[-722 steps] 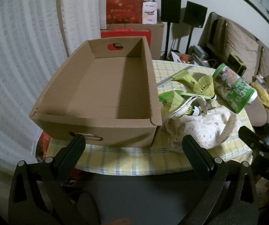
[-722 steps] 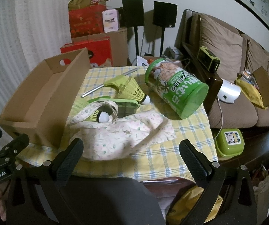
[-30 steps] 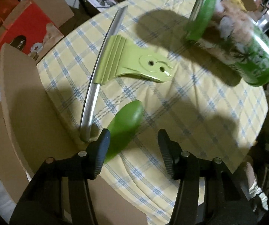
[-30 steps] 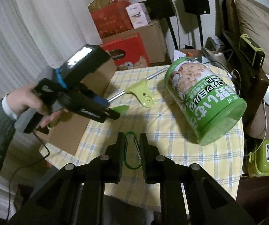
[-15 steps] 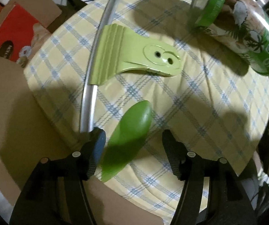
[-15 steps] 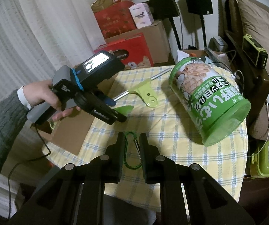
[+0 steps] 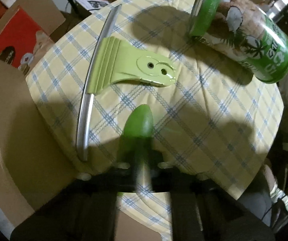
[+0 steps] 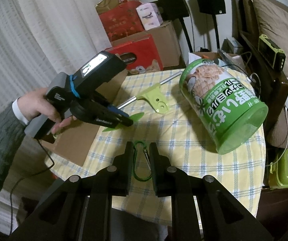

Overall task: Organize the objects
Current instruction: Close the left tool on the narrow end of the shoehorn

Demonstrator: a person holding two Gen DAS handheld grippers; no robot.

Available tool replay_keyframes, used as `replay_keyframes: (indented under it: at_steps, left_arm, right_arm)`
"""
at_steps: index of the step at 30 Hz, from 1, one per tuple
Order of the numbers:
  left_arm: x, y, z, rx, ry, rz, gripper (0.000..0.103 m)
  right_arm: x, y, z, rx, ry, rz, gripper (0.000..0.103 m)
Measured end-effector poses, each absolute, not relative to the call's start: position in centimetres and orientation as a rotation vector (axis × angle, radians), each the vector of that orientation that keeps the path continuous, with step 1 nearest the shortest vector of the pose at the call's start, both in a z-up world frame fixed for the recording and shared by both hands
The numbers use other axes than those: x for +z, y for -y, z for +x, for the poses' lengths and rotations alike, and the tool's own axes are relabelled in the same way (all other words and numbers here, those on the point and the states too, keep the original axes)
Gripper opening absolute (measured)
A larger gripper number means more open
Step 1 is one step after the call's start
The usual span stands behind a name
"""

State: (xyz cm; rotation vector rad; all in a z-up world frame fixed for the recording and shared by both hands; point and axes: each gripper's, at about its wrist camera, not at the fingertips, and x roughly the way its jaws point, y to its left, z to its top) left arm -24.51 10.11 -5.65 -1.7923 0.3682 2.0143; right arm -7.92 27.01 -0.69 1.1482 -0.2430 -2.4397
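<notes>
Both grippers' fingers (image 8: 128, 158) clamped tight.

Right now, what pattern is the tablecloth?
Yellow with blue-and-white plaid checks on the tablecloth, clearest in the left wrist view.

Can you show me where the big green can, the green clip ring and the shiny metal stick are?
big green can (image 8: 224, 108), right wrist view, on its label.
green carabiner (image 8: 141, 163), right wrist view, on its silver gate.
metal rod (image 7: 84, 116), left wrist view, on its lower stretch.

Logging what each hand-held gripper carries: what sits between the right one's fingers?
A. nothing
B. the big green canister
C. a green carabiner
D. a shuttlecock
C: in the right wrist view the right hand-held gripper is closed on a green carabiner, while the green canister lies apart on the table.
</notes>
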Motion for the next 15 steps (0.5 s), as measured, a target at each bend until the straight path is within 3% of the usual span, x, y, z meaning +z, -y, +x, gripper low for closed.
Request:
replay_keyframes:
  at_steps: [6,7,8,10,15]
  left_arm:
    - [-5.8,-10.3,-24.7,2.052,-0.416,-1.789,0.003]
    - [-5.6,-10.4,-24.7,2.071,-0.429,-1.784,0.016]
    - [-5.6,-10.4,-24.6,2.089,-0.456,-1.780,0.043]
    - [-5.8,-10.5,-25.0,2.103,-0.493,-1.784,0.072]
    - [-6.8,-11.2,-25.1,2.015,-0.471,-1.847,0.070]
  right_arm:
    - [-0.8,-26.8,-7.8,-2.436,0.244,1.147,0.015]
    - [-0.8,-26.8,-7.8,-2.434,0.242,1.148,0.015]
    - [-0.8,-26.7,-7.8,-2.433,0.239,1.150,0.015]
    - [-0.8,-26.7,-7.8,-2.431,0.238,1.152,0.015]
    - [-0.9,-26.8,-7.8,-2.433,0.242,1.155,0.015]
